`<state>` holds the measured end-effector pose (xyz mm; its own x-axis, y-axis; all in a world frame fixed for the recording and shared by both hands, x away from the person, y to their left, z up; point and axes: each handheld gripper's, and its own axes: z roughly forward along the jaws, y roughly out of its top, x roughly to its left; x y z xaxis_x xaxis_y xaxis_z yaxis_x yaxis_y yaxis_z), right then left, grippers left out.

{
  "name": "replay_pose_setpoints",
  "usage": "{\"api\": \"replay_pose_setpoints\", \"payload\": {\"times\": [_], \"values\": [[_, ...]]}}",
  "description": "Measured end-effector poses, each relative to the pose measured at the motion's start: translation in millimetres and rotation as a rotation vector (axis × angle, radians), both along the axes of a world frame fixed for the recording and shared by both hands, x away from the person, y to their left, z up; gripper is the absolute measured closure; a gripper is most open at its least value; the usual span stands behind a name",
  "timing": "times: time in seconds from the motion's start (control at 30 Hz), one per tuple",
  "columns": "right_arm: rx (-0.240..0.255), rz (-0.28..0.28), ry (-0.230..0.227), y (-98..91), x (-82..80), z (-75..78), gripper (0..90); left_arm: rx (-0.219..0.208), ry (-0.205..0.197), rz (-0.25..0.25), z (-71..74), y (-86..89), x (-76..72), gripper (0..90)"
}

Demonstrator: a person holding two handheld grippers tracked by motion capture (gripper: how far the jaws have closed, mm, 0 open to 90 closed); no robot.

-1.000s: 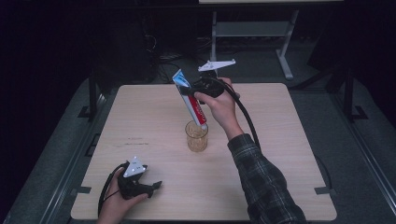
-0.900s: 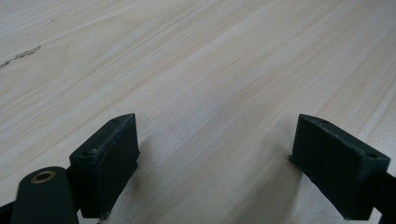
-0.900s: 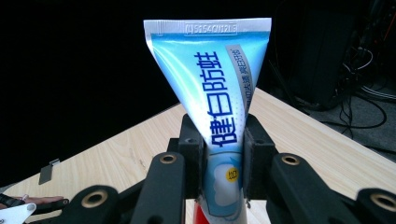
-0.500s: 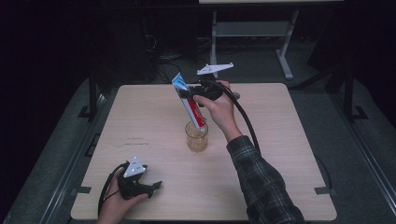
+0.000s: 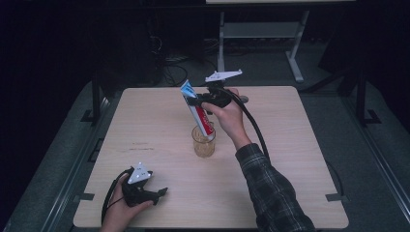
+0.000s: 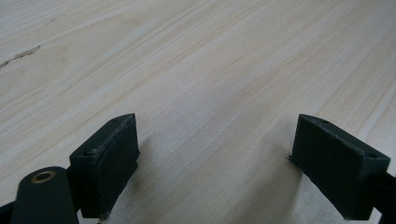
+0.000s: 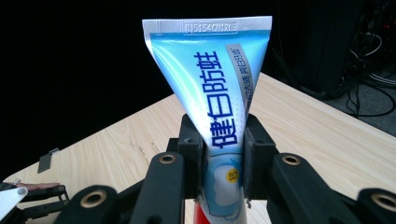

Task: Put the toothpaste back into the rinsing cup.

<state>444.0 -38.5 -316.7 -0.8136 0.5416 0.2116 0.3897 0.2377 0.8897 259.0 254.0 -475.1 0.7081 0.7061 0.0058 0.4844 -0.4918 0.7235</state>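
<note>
From the high view, the right tool (image 5: pixel 196 100) is clenched on a toothpaste tube (image 5: pixel 197 112) that leans with its crimped end toward eleven o'clock and its lower end down inside a glass cup (image 5: pixel 203 142) near the middle of the counter (image 5: pixel 300 159). The likely trouble here is leverage: the tube stands tilted against the cup's rim, so a sideways pull or an early letting-go could tip the light cup over or slide it toward six o'clock. The left tool (image 5: pixel 157 193) rests low at seven o'clock in the person's hand, well apart from the cup, so nothing steadies the glass. In the left gripper view, that tool's pads (image 6: pixel 109 161) stand wide and released over bare wood, grasping nothing. In the right gripper view, the pads (image 7: pixel 194 154) squeeze the tube (image 7: pixel 219 93) at its narrowing middle; too hard a pinch could buckle the soft wall or let it slip. The tube is blue and white with bold printed characters, a flat sealed crimp at twelve o'clock and a red band low down.
</note>
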Motion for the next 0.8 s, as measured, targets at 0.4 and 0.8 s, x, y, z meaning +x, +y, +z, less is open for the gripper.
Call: {"api": "replay_pose_setpoints", "payload": {"times": [0.4, 0.8], "values": [[-0.004, -0.003, 0.016, -1.0, 0.4, -11.8, 72.8, 0.003, 0.0, -0.002, 0.1, 0.2, 0.0, 13.4], [-0.014, 0.008, 0.026, -2.0, -1.9, -19.7, 72.5, 0.002, 0.002, -0.002, 0.1, 0.1, 0.0, 13.4]]}}
